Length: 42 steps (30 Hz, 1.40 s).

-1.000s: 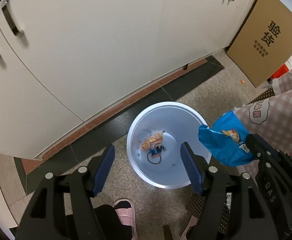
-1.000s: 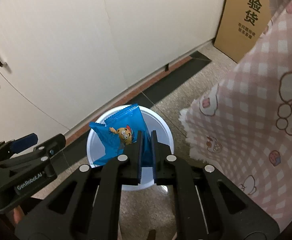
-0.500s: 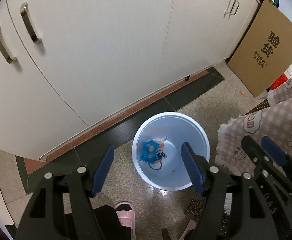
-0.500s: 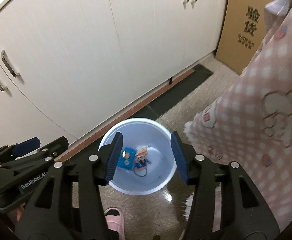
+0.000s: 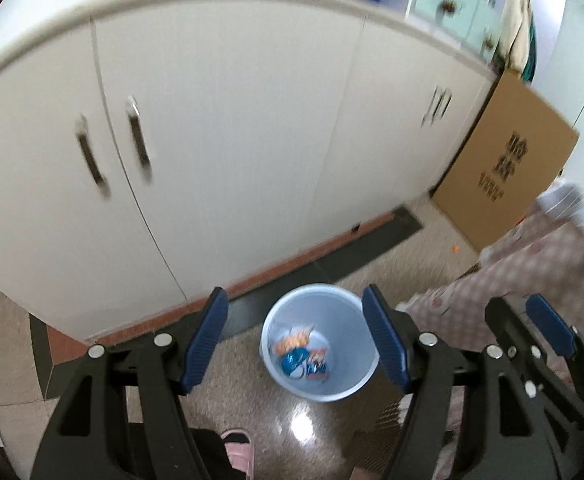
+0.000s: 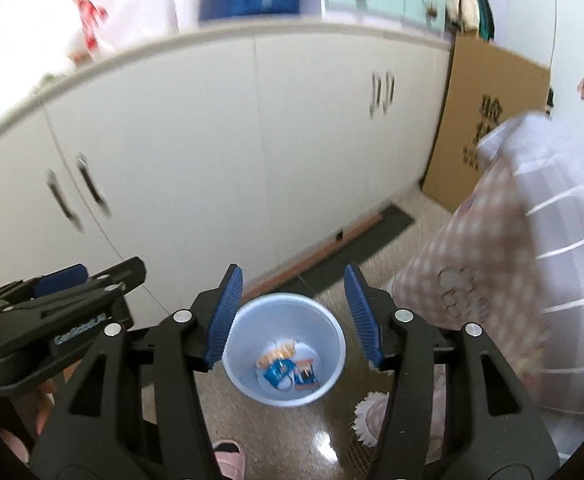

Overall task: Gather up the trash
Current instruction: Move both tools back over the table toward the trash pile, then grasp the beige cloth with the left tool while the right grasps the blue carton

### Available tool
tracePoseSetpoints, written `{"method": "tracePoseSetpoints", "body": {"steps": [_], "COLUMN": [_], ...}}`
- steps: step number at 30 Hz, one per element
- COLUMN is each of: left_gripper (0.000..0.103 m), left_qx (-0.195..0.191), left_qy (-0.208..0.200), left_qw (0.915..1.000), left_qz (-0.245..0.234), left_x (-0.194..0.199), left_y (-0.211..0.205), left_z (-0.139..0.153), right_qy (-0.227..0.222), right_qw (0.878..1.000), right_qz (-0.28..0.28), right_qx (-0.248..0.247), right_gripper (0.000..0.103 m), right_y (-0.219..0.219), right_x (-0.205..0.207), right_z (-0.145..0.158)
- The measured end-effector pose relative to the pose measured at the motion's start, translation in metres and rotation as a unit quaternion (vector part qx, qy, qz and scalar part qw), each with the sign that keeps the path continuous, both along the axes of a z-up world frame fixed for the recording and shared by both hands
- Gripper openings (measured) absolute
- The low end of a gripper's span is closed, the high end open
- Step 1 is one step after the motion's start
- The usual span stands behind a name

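Note:
A pale blue trash bin (image 5: pixel 344 312) stands on the floor below both grippers; it also shows in the right wrist view (image 6: pixel 324 324). Inside lie a blue snack wrapper (image 5: pixel 293 361) and orange wrappers (image 5: pixel 292 342); the blue wrapper also shows in the right wrist view (image 6: pixel 276 372). My left gripper (image 5: pixel 300 340) is open and empty, high above the bin. My right gripper (image 6: pixel 294 316) is open and empty, also high above it. The right gripper shows at the right edge of the left wrist view (image 5: pixel 532 332). The left gripper shows at the left of the right wrist view (image 6: pixel 72 280).
White cabinets (image 5: pixel 232 140) with dark handles run behind the bin. A cardboard box (image 5: pixel 504 168) leans at the right. A pink checked cloth (image 6: pixel 492 248) hangs over a table at the right. A pink slipper (image 5: pixel 238 450) is near the bottom edge.
The right gripper opened and the blue wrapper dropped into the bin. Both grippers have since risen well above the bin, which now looks smaller.

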<state>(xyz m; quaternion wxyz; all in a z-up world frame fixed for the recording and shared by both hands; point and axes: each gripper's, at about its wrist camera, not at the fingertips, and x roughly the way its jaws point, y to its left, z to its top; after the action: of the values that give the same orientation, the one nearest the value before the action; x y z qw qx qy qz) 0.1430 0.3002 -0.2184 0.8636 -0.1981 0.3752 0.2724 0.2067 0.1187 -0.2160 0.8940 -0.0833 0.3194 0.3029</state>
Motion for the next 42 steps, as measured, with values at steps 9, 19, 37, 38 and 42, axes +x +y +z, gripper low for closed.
{"method": "tracePoseSetpoints", "body": {"steps": [9,19,37,38,42], "left_gripper": [0.071,0.075,0.078,0.078,0.078], "left_qx": [0.055,0.037,0.139,0.143,0.157], "left_qy": [-0.094,-0.09,0.029,0.034,0.043], "left_qw": [0.9912,0.9631,0.8922,0.8908,0.8868], "left_qz": [-0.076,-0.251,-0.429,-0.43,-0.432], "left_x": [-0.027,0.007,0.104,0.109,0.126], "left_y": [-0.08,-0.216,-0.343,-0.345,-0.346], "left_z": [0.104,0.131,0.091,0.088,0.081], "right_qy": [-0.067,-0.068,0.012,0.014,0.021], "right_qw": [0.994,0.976,0.951,0.95,0.949], "right_qz": [-0.047,-0.175,-0.281,-0.283,-0.285], "right_qx": [0.073,0.107,0.126,0.129,0.133], "right_gripper": [0.062,0.066,0.07,0.07,0.071], "right_y": [-0.087,-0.232,-0.37,-0.374,-0.383], "right_x": [-0.05,-0.064,-0.041,-0.038,-0.026], "right_z": [0.092,0.117,0.082,0.082,0.084]}}
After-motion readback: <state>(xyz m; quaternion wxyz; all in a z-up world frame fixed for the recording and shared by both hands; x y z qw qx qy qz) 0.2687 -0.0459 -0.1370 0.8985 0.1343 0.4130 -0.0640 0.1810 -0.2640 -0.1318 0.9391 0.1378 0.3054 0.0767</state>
